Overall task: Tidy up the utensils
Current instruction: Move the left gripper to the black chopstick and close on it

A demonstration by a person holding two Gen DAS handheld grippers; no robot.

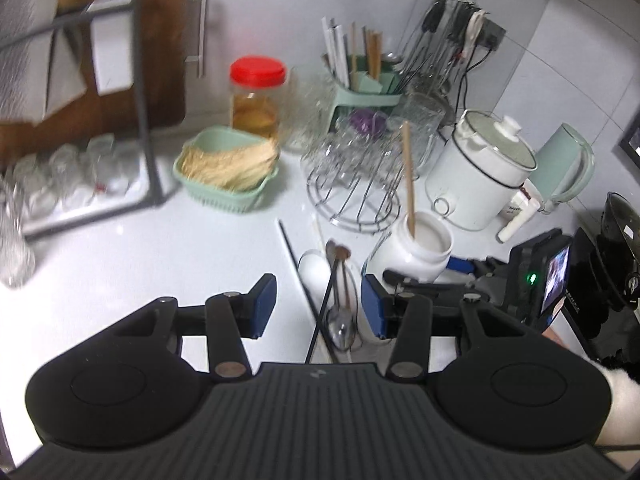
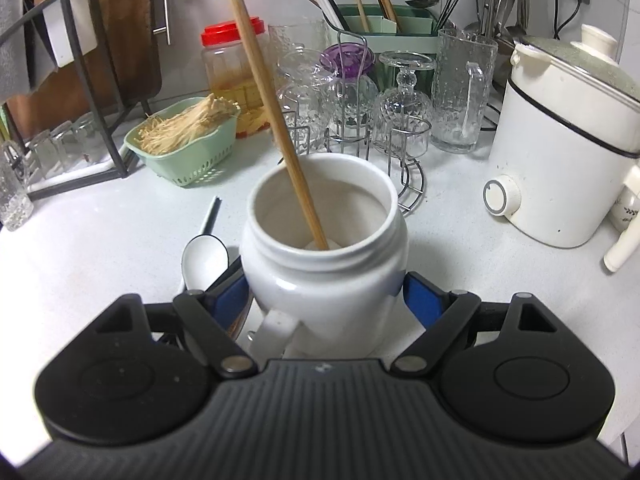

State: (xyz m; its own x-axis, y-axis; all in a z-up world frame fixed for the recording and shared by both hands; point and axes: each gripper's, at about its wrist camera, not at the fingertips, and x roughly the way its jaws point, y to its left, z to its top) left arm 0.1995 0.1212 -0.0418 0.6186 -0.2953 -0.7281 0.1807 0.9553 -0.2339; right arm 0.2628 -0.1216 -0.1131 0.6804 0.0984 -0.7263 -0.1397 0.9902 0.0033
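- Centrally placed on the white countertop: white ceramic jar, wide open mouth, bulging shoulder, small handle low on the near side, standing upright.
- Inside the jar, leaning up and to the left past its rim: one long wooden stick, lower end on the jar floor.
- Clamped on the jar's two sides by the blue pads of the right gripper, jar body filling the gap between them.
- Just left of the jar, lying loose on the counter: white ceramic spoon, metal spoon, black chopsticks crossing over it, and a pale chopstick.
- Over that loose pile, left of the jar: left gripper, jaws apart, nothing pressed between the pads, utensils showing in the gap.
- Behind the jar: wire rack with upturned glassware, a glass pitcher, green utensil caddy full of chopsticks.
- Behind and left of the jar: green basket of pale strands, red-lidded jar.
- Right of the jar: white electric cooker.
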